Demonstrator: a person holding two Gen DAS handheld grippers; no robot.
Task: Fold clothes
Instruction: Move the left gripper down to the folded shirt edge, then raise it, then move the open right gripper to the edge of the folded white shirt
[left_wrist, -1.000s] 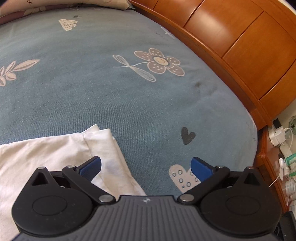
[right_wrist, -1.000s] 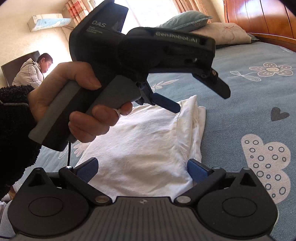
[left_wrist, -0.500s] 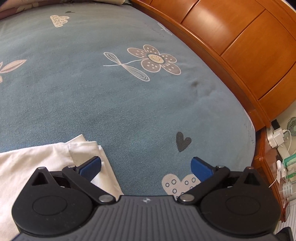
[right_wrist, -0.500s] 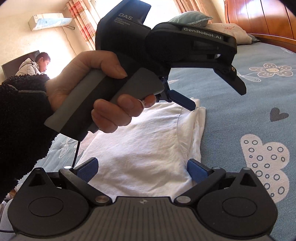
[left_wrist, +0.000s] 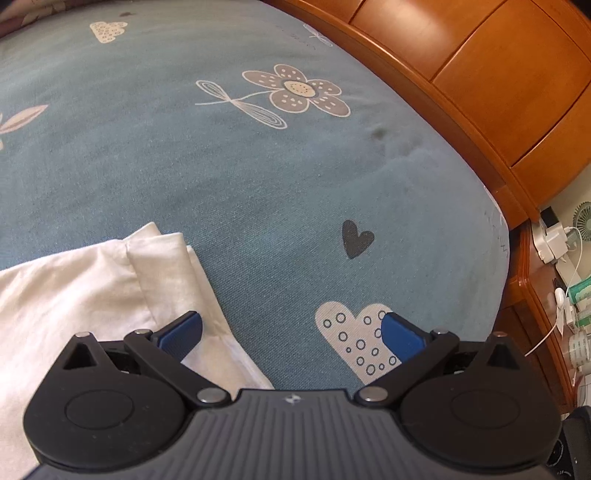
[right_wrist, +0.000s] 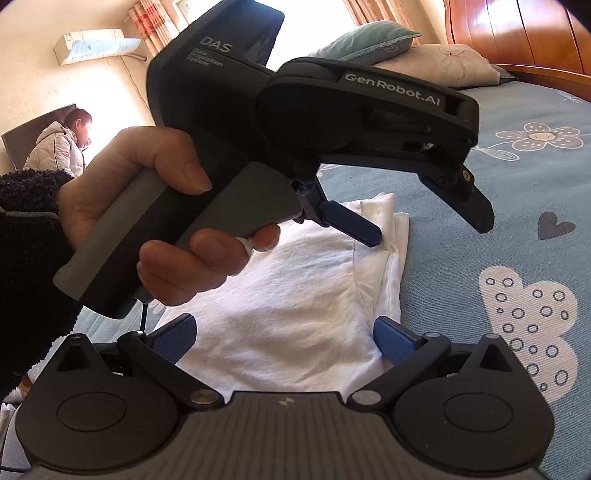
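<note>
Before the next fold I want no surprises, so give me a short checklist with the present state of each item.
1. Left gripper open and empty: ok.
2. Right gripper open and empty: ok.
3. White garment lying flat on the bedsheet: ok; one side edge is already folded over.
4. Left gripper clear of the cloth: ok, it hangs above the garment's edge in the right wrist view.
5. Bedsheet beside the garment free of other items: ok.
6. Far end of the garment: cannot tell, the hand blocks it.
</note>
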